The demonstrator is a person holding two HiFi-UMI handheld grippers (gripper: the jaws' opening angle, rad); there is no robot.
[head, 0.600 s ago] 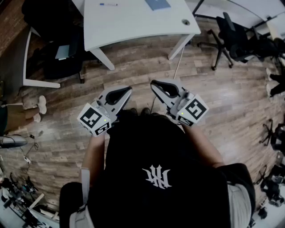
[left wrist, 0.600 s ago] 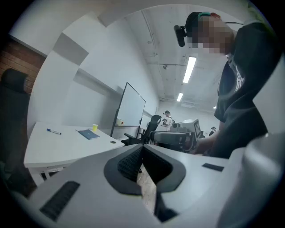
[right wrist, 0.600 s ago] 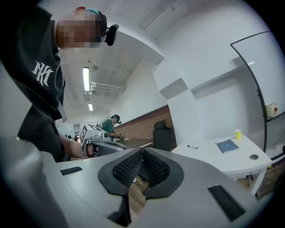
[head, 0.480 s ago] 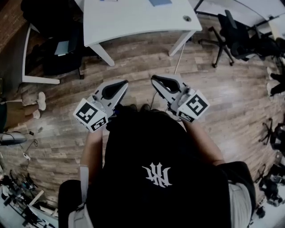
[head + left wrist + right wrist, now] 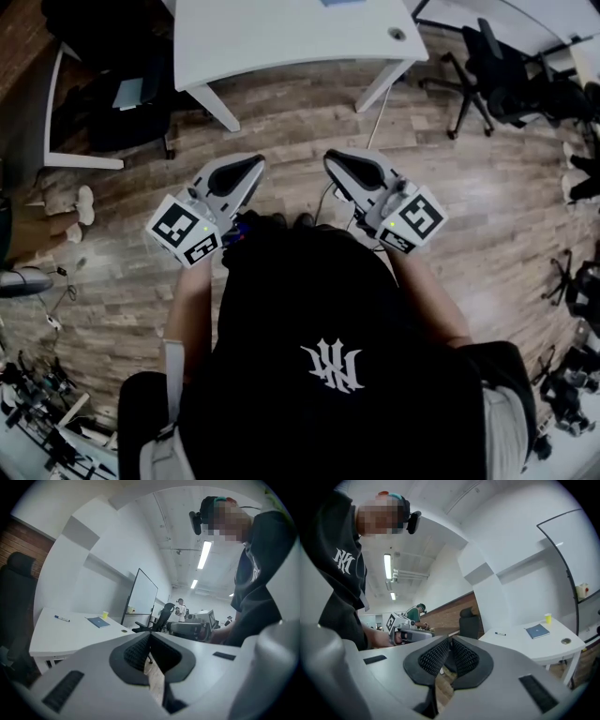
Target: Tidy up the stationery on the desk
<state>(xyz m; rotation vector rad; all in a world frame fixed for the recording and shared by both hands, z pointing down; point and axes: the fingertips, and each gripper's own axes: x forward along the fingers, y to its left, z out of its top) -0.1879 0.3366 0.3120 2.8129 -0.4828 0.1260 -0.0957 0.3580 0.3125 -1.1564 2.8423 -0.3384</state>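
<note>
Both of my grippers are clenched on nothing: the left gripper [image 5: 253, 167] and the right gripper [image 5: 334, 161] have their ribbed pads pressed together, held out level over the floor, well short of the white desk [image 5: 281, 56].

The stationery sits on the far part of that desk: a pen [image 5: 62, 618], a blue notebook [image 5: 98, 622] and a small yellow cup [image 5: 104, 615] just beyond the notebook.

I judge the pen light, slim and likely to roll, so I'd pinch it across the middle of its barrel. The notebook looks thin and lies flat on the top, leaving little for a jaw to slip under. I'd take it by one edge, perhaps after nudging it over the desk's rim. The cup is probably light and easy to crush, so it needs a gentle squeeze low on its wall.

The desktop is smooth and mostly bare, with a cable hole [image 5: 397, 34] near one corner, so things may slide on it. Around me are a wood-plank floor [image 5: 469, 216], dark office chairs [image 5: 487, 66], a whiteboard [image 5: 142, 597] and a brick wall [image 5: 450, 606], and other people stand further back.
</note>
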